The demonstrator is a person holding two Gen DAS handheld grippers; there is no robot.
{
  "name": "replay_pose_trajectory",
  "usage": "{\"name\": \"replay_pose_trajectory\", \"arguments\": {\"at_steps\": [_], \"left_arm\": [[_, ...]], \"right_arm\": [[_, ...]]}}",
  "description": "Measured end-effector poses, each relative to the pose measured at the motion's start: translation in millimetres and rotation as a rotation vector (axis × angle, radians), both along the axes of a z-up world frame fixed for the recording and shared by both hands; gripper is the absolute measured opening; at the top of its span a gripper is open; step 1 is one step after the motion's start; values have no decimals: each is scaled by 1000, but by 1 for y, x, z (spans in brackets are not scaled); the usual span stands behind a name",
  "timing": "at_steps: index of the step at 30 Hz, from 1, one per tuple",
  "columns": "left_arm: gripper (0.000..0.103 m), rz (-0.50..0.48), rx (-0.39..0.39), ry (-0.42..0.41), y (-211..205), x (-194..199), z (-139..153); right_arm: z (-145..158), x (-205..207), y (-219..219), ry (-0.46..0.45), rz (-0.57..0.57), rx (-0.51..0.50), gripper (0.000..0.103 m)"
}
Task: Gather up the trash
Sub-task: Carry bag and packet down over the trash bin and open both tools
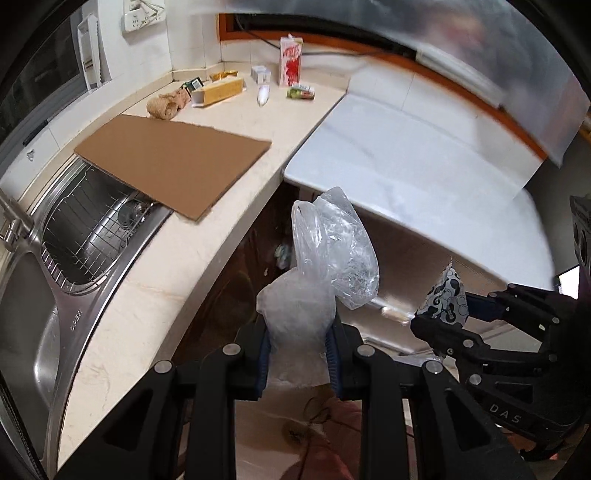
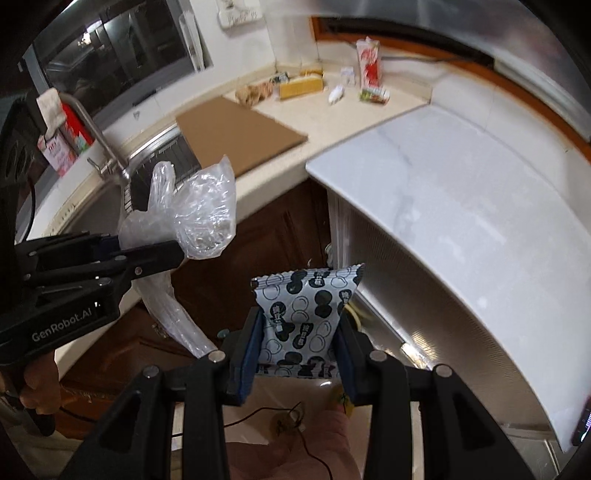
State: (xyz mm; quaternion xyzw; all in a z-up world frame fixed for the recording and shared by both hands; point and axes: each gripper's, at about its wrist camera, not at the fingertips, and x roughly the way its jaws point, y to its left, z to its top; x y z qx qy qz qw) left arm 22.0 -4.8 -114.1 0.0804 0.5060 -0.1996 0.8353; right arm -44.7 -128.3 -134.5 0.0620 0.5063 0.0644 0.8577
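Firmly, left hand-held gripper [image 1: 297, 347] clamping plastic bag [image 1: 332, 254], right hand-held gripper [image 2: 301, 345] clamping snack packet [image 2: 306, 314]

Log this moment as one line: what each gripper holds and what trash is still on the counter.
left gripper: shut on clear plastic bag | right gripper: shut on snack packet | counter: cartons, wrappers remain

- Beige countertop [image 1: 155, 280] curving from seven o'clock round to one o'clock; bare along its near edge
- Steel sink [image 1: 55, 295] at nine o'clock, a wire rack [image 1: 92, 221] sitting in the basin; the tap [image 2: 107, 147] stands at its rim
- White marble-look slab [image 2: 461, 206] at three o'clock, butting against the counter
- Dark wooden cabinet doors [image 2: 266, 229] under the counter, toward six o'clock
- Window [image 2: 110, 48] at eleven o'clock; dark glass
- White wall socket [image 1: 142, 16] at twelve o'clock, on the tiles
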Motion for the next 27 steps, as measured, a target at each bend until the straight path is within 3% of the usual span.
{"name": "replay_pose_trajectory", "arguments": {"at_steps": [5, 17, 20, 22, 23, 27], "left_arm": [[24, -4, 51, 28, -15, 8, -56], [27, 39, 136, 119, -44, 53, -252], [33, 50, 141, 136, -45, 66, -288], [59, 51, 126, 171, -45, 72, -302], [63, 56, 115, 184, -43, 74, -308], [64, 80, 133, 186, -38, 78, -323]], "right_arm": [[-65, 15, -10, 67, 3, 33, 37], [-255, 66, -25, 174, 7, 54, 38], [-288, 77, -26, 177, 24, 62, 39], [-311, 84, -28, 185, 31, 68, 39], [-322, 87, -28, 195, 40, 79, 39], [-341, 94, -32, 198, 38, 100, 46]]}}
